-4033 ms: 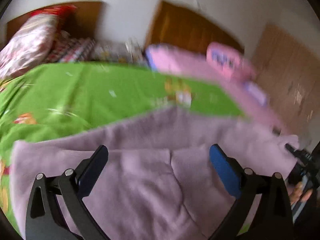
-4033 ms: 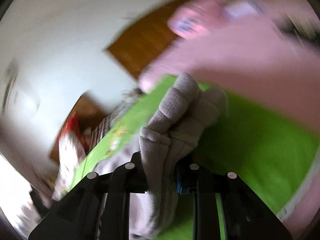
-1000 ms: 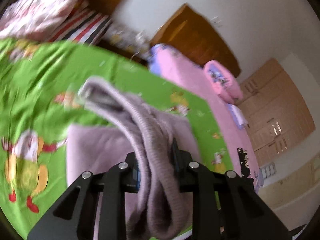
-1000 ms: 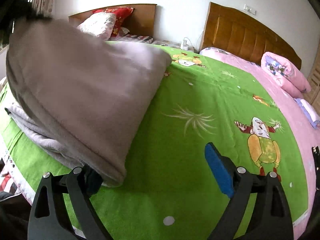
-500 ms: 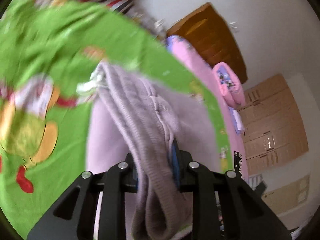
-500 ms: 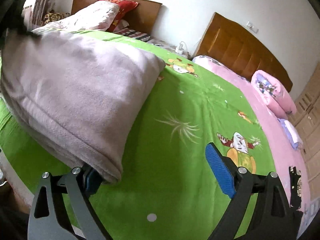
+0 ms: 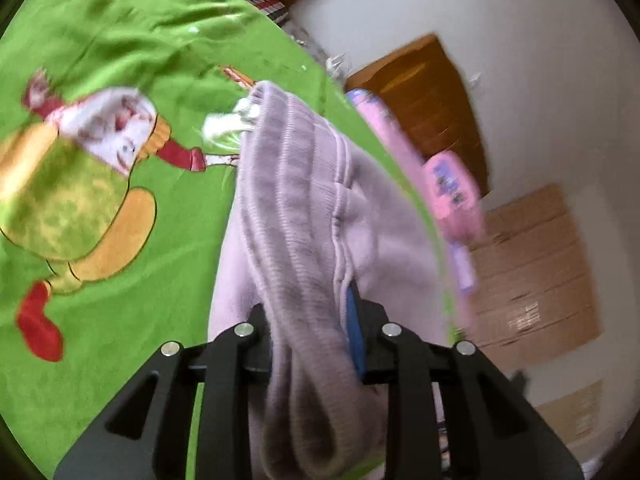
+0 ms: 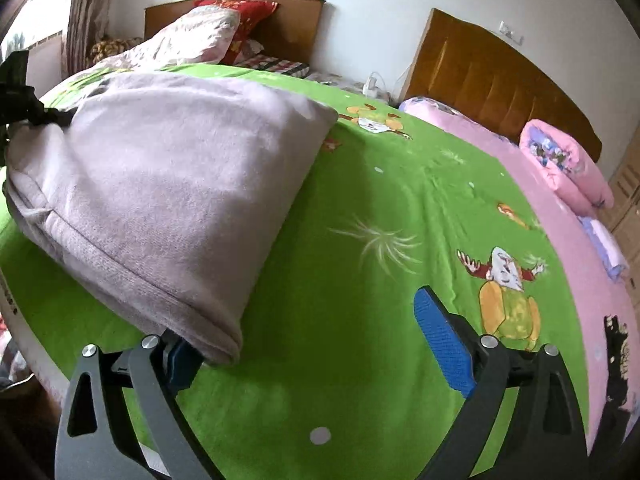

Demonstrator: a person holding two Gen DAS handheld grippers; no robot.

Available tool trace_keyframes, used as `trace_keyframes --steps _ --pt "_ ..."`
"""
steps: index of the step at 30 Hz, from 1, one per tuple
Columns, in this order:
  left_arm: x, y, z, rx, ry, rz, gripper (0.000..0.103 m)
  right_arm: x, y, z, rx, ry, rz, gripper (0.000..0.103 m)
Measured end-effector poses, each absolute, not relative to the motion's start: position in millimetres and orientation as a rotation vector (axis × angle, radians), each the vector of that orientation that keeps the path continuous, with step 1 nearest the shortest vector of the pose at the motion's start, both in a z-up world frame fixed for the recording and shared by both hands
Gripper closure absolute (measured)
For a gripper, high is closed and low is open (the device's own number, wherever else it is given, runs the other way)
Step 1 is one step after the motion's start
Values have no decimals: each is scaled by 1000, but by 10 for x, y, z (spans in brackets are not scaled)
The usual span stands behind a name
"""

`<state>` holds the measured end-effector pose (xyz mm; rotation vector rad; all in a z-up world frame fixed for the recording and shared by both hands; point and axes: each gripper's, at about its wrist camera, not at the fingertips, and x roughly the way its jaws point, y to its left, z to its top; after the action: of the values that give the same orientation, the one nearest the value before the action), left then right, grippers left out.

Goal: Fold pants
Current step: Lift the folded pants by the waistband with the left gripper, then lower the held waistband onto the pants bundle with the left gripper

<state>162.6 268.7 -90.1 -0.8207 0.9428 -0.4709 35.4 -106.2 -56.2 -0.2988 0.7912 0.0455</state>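
A bedroom with white walls holds a bed (image 8: pixel 360 360) spread with a bright green cartoon-print cover, and a second bed in pink beside it under a wooden headboard (image 8: pixel 492 80).

The left claw (image 7: pixel 310 336) is pressed onto the ribbed waistband of the lilac pants (image 7: pixel 304 216), a thick bunch of the knit pinched between its blue pads. From there the waistband runs away from the camera to its far end, where a white drawstring (image 7: pixel 224 126) shows, and the rest of the fabric slopes down onto the green cover next to a printed cartoon figure (image 7: pixel 76 204).

The right claw (image 8: pixel 316 352) stands spread wide with nothing between its pads; the folded corner of the pants (image 8: pixel 160 192) lies over its left pad, while its right finger (image 8: pixel 444 348) hovers over bare cover. Beyond it the pants sit doubled over on the near left part of the bed. Further off are patterned pillows (image 8: pixel 208 36) at the head and a rolled pink quilt (image 8: pixel 568 160) on the neighbouring bed.
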Motion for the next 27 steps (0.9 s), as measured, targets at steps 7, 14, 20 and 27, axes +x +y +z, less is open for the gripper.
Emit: trace_keyframes --steps 7,14,20,27 --pt "1532 2460 -413 -587 900 -372 77 364 -1112 -550 -247 811 68 12" --pt "1574 2473 -660 -610 906 -331 75 304 -1011 -513 -364 749 61 12" --pt "1492 2369 -620 -503 909 -282 72 368 -1151 -615 -286 791 109 12" --pt "1457 2423 -673 -523 887 -280 71 348 -1048 -564 -365 808 95 12"
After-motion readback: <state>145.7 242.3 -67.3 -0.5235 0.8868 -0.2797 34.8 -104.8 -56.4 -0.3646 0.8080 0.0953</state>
